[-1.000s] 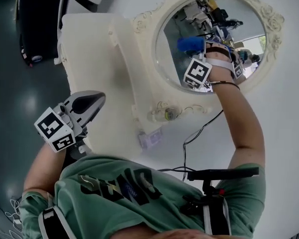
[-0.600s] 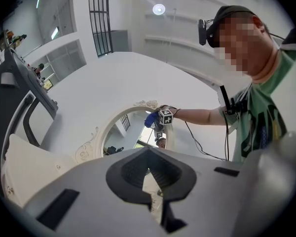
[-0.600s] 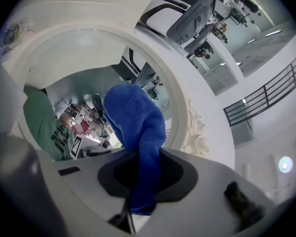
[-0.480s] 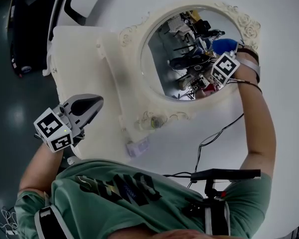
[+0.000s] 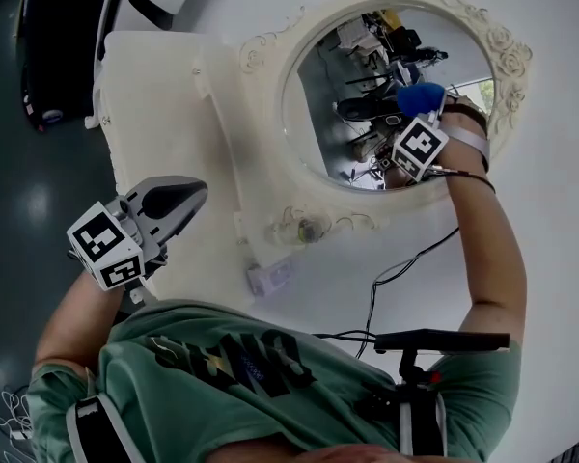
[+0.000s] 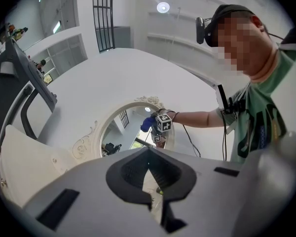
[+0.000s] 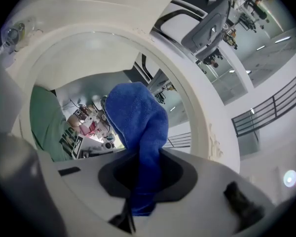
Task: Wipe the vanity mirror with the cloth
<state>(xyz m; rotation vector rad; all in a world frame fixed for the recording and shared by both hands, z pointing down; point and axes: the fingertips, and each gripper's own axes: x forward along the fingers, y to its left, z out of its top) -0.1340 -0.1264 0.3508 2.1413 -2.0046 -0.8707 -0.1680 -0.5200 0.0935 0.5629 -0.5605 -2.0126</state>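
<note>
The oval vanity mirror has an ornate cream frame and stands against the white wall. My right gripper is shut on a blue cloth, which is pressed on the right part of the glass. In the right gripper view the cloth rises out of the closed jaws against the mirror. My left gripper hangs shut and empty over the vanity top, well left of the mirror. From the left gripper view the mirror and the cloth show ahead.
The cream vanity top lies left of the mirror. Small trinkets and a white box sit at the frame's foot. A black cable trails down the wall. A dark chair stands on the floor at the far left.
The right gripper swept the cloth from the middle of the glass to its right edge, then came back a little. The left gripper stayed where it was.
</note>
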